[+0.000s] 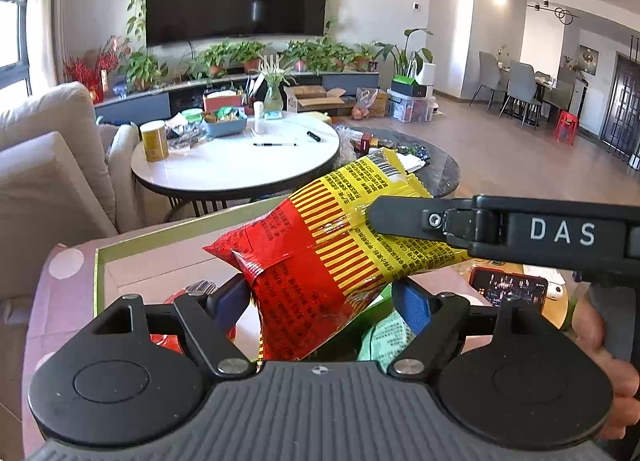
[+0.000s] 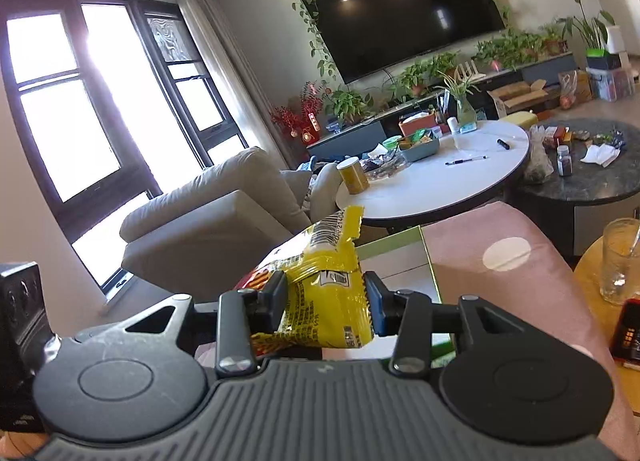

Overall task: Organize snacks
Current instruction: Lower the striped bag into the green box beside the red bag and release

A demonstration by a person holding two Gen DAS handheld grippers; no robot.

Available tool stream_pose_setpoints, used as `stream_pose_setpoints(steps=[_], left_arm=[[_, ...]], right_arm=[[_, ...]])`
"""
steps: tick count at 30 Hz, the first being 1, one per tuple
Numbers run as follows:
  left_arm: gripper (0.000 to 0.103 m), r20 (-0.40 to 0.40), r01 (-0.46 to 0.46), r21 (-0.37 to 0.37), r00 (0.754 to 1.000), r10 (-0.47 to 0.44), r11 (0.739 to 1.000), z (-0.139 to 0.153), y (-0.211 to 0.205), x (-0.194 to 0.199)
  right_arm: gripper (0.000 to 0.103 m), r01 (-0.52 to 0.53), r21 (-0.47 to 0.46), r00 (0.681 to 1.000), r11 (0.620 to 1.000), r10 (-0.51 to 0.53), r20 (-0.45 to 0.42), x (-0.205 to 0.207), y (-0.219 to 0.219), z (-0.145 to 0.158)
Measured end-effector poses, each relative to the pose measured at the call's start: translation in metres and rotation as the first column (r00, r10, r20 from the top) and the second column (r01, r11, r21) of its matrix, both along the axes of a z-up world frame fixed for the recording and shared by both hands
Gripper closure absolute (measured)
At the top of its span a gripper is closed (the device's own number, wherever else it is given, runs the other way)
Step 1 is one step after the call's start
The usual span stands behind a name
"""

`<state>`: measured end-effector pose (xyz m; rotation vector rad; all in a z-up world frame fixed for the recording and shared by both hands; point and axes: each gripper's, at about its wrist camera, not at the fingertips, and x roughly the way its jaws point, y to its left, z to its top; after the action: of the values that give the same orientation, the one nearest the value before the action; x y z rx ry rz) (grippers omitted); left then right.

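A red and yellow snack bag (image 1: 320,257) hangs in the air over a green-rimmed box (image 1: 160,239) on the pink dotted surface. My right gripper (image 2: 326,307) is shut on the bag's yellow end (image 2: 324,301); in the left wrist view its black finger (image 1: 404,217) presses on the bag from the right. My left gripper (image 1: 320,297) has its blue-padded jaws spread on either side of the bag's red end, which touches the left pad. Other snack packs, red (image 1: 168,341) and green (image 1: 386,335), lie in the box below.
A white round table (image 1: 240,165) with a yellow can, pens and a snack bin stands ahead, a dark round table (image 2: 592,177) beside it. A beige sofa (image 2: 208,217) is at left. A phone (image 1: 508,287) and a glass (image 2: 620,261) sit at right.
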<state>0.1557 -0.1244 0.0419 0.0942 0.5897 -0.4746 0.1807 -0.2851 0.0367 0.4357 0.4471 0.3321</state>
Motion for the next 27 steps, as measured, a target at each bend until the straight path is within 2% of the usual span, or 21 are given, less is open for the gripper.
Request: stream_pose_setpoints(steps=[8, 12, 18, 27], left_arm=[[0.028, -0.093, 0.026, -0.031, 0.995, -0.029, 0.999, -0.026, -0.011, 0.032], [0.028, -0.101, 0.024, -0.004, 0.995, -0.024, 1.000, -0.033, -0.017, 0.045], [0.028, -0.127, -0.006, -0.007, 0.992, 0.005, 1.000, -0.038, -0.009, 0.055], [0.028, -0.144, -0.038, 0.043, 0.989, 0.044, 0.998, -0.054, -0.005, 0.070]], right_arm=[[0.025, -0.020, 0.017, 0.998, 1.000, 0.021, -0.064, 0.022, -0.002, -0.018], [0.025, -0.013, 0.006, 0.997, 1.000, 0.013, -0.080, 0.030, 0.001, -0.026], [0.026, -0.023, 0.059, 0.992, 0.998, 0.031, -0.126, 0.050, -0.001, -0.038], [0.026, -0.048, 0.094, 0.975, 0.994, 0.067, -0.210, 0.076, 0.007, -0.058]])
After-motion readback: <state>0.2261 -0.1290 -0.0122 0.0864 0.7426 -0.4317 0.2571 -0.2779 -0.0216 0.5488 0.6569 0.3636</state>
